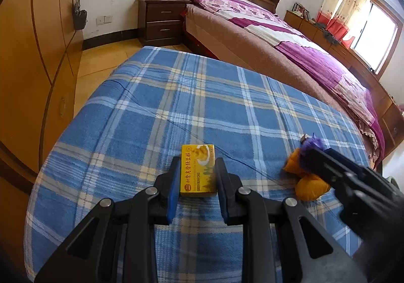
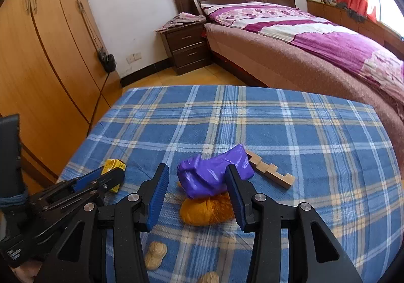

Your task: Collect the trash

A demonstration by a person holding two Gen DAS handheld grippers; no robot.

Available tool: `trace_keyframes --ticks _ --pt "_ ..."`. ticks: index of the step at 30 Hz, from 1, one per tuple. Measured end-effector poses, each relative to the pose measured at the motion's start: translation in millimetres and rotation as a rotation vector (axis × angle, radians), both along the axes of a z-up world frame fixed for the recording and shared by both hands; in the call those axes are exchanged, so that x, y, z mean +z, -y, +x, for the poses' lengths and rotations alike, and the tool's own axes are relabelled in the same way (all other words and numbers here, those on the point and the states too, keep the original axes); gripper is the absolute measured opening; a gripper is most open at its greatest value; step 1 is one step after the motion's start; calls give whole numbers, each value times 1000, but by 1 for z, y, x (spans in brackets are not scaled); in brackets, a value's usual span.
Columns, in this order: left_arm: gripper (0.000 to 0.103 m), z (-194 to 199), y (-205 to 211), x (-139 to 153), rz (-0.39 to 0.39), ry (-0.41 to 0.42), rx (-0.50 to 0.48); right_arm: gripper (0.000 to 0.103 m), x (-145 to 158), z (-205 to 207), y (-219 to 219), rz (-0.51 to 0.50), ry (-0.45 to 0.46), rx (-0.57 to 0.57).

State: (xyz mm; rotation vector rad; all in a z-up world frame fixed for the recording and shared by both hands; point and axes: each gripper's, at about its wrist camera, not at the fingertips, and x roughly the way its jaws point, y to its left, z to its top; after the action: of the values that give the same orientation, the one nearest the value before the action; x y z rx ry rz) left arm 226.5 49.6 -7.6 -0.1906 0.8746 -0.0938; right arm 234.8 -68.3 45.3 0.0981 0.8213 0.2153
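My left gripper (image 1: 197, 177) is clamped on the yellow box (image 1: 197, 170), both pads pressed to its long sides, over the blue plaid table (image 1: 151, 111). In the right wrist view that box (image 2: 115, 167) sits at nine o'clock from my right gripper (image 2: 198, 191). The right gripper stands half spread; the purple bag (image 2: 212, 173) lies between its fingers, and I cannot tell whether a pad touches it. An orange lump (image 2: 204, 209) lies under the bag. At three o'clock from the bag, touching it, lies a wooden block (image 2: 272, 172). Two peanuts (image 2: 155, 255) lie at six o'clock.
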Motion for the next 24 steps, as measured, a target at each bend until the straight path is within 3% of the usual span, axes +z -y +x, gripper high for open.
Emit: trace_keyframes --ticks 2,6,12,19,24 --pt "26 0 0 0 -4 -1 -5 47 -4 3 -2 -4 -8 -6" --pt "26 0 2 0 -5 2 -4 25 -13 8 -2 14 -43 -22" --pt "26 0 0 0 -16 2 3 7 -11 8 2 8 -33 -40" --pt "26 1 -3 0 -20 5 17 4 -2 -5 11 32 -18 -61" --pt "26 0 -5 0 -25 4 23 3 21 -33 17 74 49 -59"
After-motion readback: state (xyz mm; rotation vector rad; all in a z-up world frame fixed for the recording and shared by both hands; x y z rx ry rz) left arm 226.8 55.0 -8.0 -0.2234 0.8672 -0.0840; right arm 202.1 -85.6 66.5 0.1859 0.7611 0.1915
